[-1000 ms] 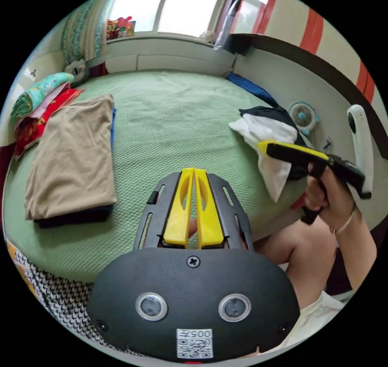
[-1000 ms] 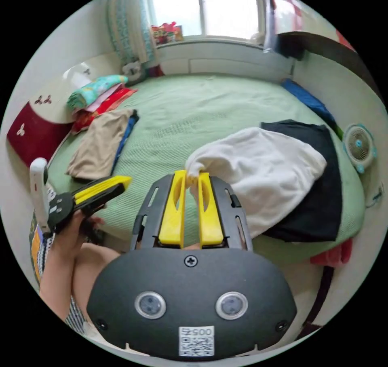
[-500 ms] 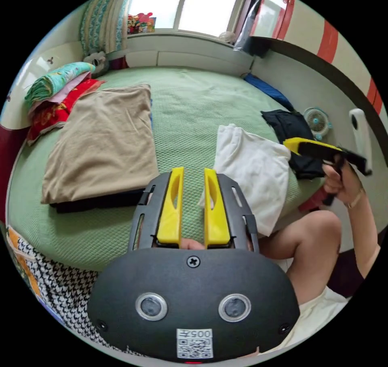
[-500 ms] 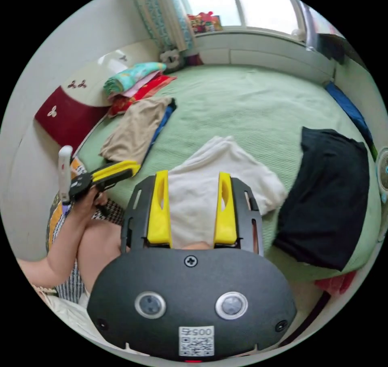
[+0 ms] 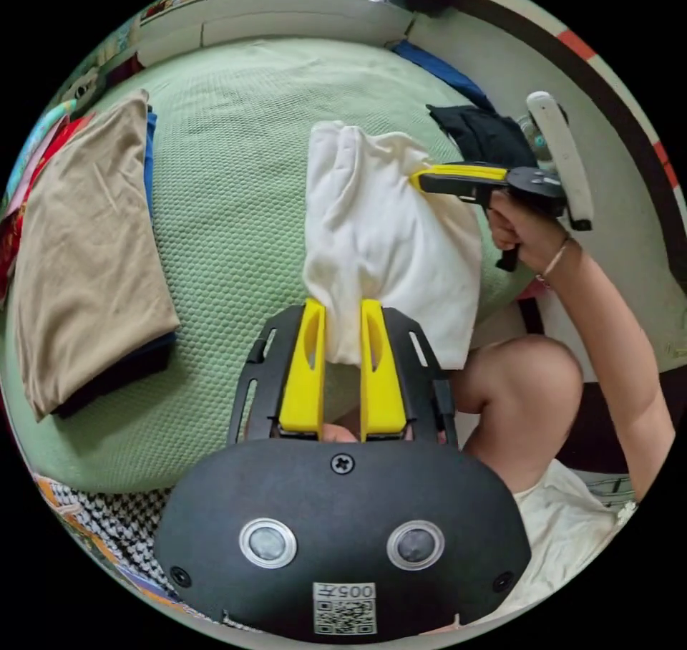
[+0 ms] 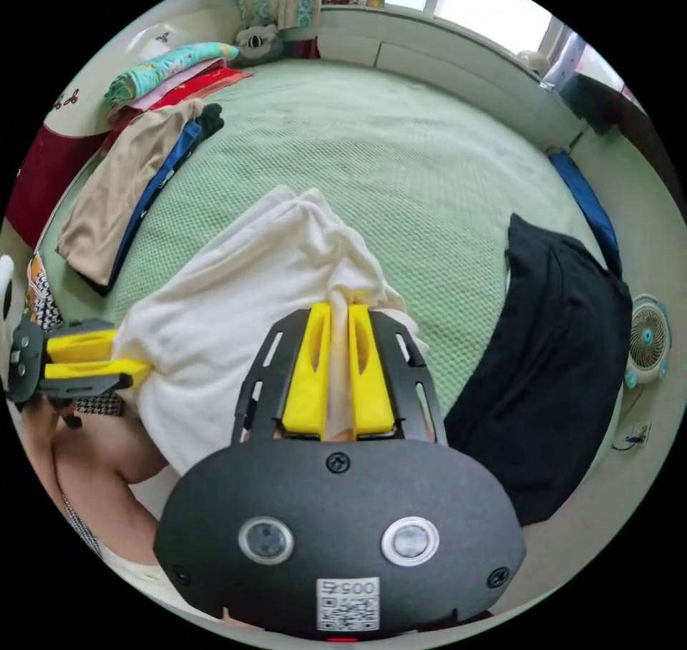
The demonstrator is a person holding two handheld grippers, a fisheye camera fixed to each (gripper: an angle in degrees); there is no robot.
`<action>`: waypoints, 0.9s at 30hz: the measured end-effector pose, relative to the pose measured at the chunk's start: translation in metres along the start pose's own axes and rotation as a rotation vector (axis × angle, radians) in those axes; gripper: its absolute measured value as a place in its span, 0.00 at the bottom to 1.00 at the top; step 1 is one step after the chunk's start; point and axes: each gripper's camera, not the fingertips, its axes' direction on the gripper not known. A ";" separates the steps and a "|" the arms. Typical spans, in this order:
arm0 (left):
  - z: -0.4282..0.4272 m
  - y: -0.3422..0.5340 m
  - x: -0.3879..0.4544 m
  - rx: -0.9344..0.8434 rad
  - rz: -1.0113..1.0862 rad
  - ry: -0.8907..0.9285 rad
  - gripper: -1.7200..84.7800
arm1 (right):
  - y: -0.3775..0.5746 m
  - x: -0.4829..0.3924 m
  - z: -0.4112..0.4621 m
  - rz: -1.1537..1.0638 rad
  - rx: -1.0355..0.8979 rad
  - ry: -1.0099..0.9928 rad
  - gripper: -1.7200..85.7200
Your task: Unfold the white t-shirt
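My left gripper has its jaws a little apart with a fold of the white shirt running down between them; whether both jaws press the cloth I cannot tell. My right gripper has its jaws nearly together, pinching a bunched ridge of the shirt.

To open the shirt well, I judge I should first be sure the left jaws really bite one layer at the near edge, not the whole stack, then draw the two grippers apart along the bed edge and lift slightly so the folded layers peel off one another. Pulling before the left grip is firm would only drag the bundle. I should keep the cloth away from the black garment lying just beside it at the right of the right gripper view.

The shirt is off-white, soft and thick, with rounded folds and no crisp creases. It sits in a compact folded bundle at the near edge of the green bed, centre of both views, its lower part hanging over the edge toward my knee. A tan folded stack lies well apart at the left of the left gripper view.
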 end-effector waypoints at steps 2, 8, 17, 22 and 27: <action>-0.006 0.000 -0.007 0.066 -0.064 0.005 0.11 | -0.025 -0.002 0.002 -0.003 0.008 0.017 0.03; -0.015 0.004 -0.008 0.133 -0.124 -0.056 0.11 | -0.097 -0.005 -0.025 0.086 0.059 0.044 0.11; -0.023 0.015 -0.008 0.175 -0.118 -0.026 0.09 | -0.100 -0.055 -0.019 -0.096 -0.192 -0.319 0.19; -0.028 0.024 -0.003 0.206 -0.099 -0.040 0.08 | -0.102 -0.066 0.008 -0.089 -0.297 -0.194 0.09; -0.045 0.037 -0.005 0.321 -0.097 0.004 0.08 | -0.098 -0.023 -0.022 -0.057 -0.194 -0.220 0.01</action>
